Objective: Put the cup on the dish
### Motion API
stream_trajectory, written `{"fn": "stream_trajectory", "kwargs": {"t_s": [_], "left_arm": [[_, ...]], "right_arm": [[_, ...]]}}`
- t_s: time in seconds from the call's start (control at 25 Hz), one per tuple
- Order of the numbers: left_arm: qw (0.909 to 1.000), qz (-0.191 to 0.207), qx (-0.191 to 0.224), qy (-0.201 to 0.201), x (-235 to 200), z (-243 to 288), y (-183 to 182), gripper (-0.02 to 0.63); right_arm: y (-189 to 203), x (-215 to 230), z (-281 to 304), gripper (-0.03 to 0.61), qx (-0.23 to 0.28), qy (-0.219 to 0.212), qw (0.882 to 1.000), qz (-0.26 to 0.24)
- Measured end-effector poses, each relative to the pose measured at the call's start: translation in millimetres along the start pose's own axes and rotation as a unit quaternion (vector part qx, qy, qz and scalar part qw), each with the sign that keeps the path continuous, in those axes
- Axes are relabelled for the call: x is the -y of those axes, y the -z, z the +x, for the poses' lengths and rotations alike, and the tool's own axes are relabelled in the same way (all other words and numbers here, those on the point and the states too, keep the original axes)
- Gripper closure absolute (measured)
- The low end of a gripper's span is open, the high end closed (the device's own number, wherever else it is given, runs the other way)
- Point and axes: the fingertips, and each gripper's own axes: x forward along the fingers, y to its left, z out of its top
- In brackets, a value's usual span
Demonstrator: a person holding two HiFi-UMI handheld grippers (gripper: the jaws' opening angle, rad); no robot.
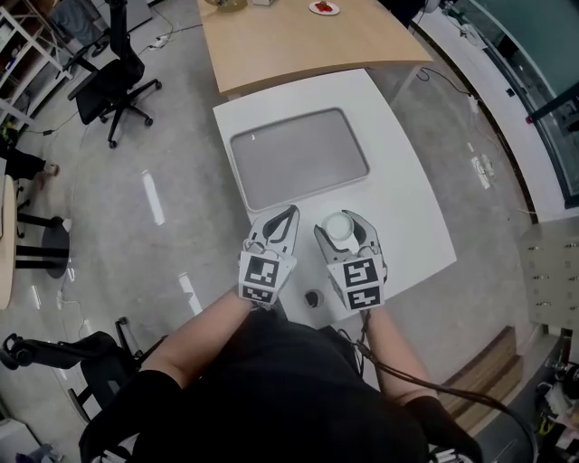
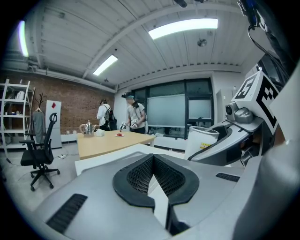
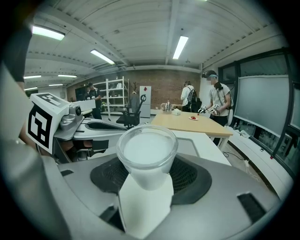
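Note:
A white cup point(image 1: 339, 226) point(image 3: 146, 150) sits upright between the jaws of my right gripper point(image 1: 342, 227) point(image 3: 147, 162), which is shut on it over the near edge of the white table point(image 1: 407, 208). The dish, a grey rounded tray point(image 1: 298, 158) point(image 3: 183, 144), lies on the table just beyond both grippers, with nothing on it. To the left of the cup my left gripper point(image 1: 291, 213) point(image 2: 151, 158) is held level, its tips together and nothing held. In the left gripper view the cup point(image 2: 201, 140) shows at the right.
A wooden table point(image 1: 298, 41) stands behind the white one, with a small plate of something red point(image 1: 324, 7) on it. A black office chair point(image 1: 113, 86) is at the far left. People point(image 3: 215, 105) stand by the wooden table. The white table's near edge is under my hands.

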Motion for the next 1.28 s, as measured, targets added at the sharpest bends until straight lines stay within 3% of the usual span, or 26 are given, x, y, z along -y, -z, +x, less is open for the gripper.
{"fn": "stream_trajectory", "kwargs": {"t_s": [1.28], "left_arm": [[0.9981, -0.038, -0.022, -0.043, -85.0, 119.8, 62.2, 0.607]], "right_arm": [[17.4, 70.8, 161.5, 0.328, -0.024, -0.003, 1.000, 0.007]]}}
